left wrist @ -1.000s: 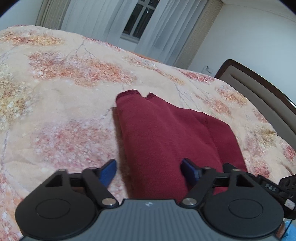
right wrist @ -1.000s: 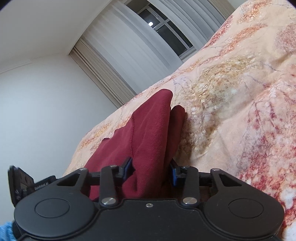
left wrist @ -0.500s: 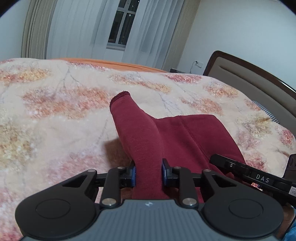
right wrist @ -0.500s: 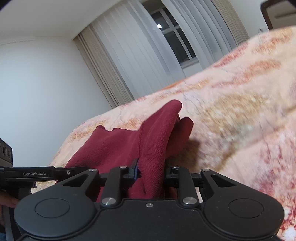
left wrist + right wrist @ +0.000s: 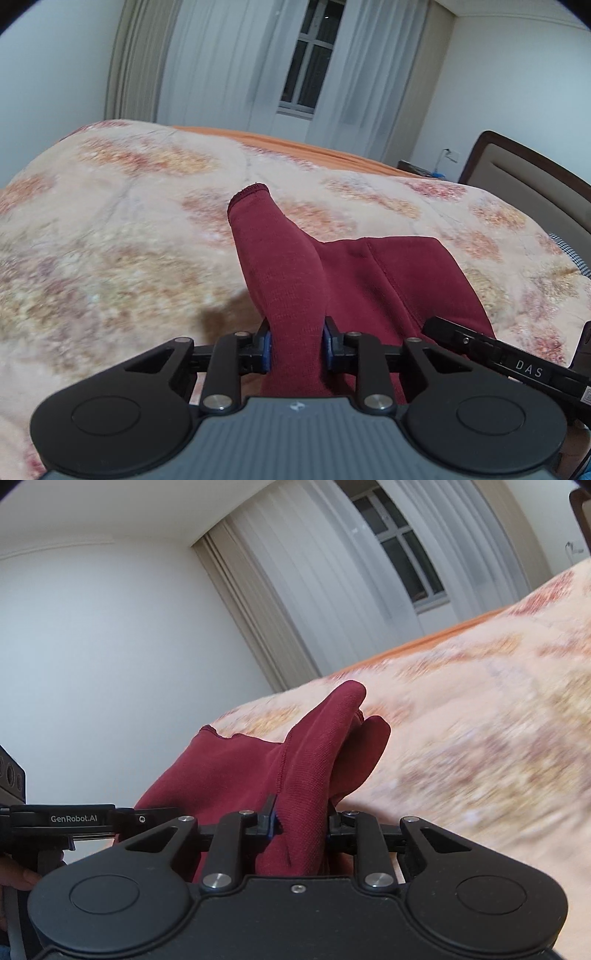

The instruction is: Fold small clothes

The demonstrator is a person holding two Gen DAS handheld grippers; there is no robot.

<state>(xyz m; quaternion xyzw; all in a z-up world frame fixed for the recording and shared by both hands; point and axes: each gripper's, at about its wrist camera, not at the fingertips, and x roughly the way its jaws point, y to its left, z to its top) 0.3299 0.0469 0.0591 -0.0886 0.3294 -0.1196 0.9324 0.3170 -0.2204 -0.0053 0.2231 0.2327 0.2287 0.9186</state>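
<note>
Left gripper [image 5: 297, 349]: blue pads [image 5: 266, 349] closed on a bunched fold of the dark red garment [image 5: 291, 280], cloth pressed between both fingers; the jaws closed onto it within the last second.

Right gripper [image 5: 301, 821]: pads narrow, clamped on another gathered fold of the same garment [image 5: 306, 760]; likewise closed in over the last second, cloth between them.

Dark red garment: knit, small. From the left grip a tube-like part runs forward to a hemmed open end that stands clear of the bed. The rest of the cloth spreads flat to the right, a stitched seam showing, toward the right gripper, whose black bar shows at the lower right of the left view. In the right view a stitched edge runs up the held fold, and two rounded lobes hang past it.

Bed cover [image 5: 110, 240]: beige with rust and ochre blotches, bare on all sides of the garment. An orange edge [image 5: 295, 144] borders its far side.

Headboard [image 5: 524, 177]: dark frame, padded panel, at right.

Beyond the bed: window [image 5: 310, 62], pale curtains [image 5: 207, 59], white walls.
</note>
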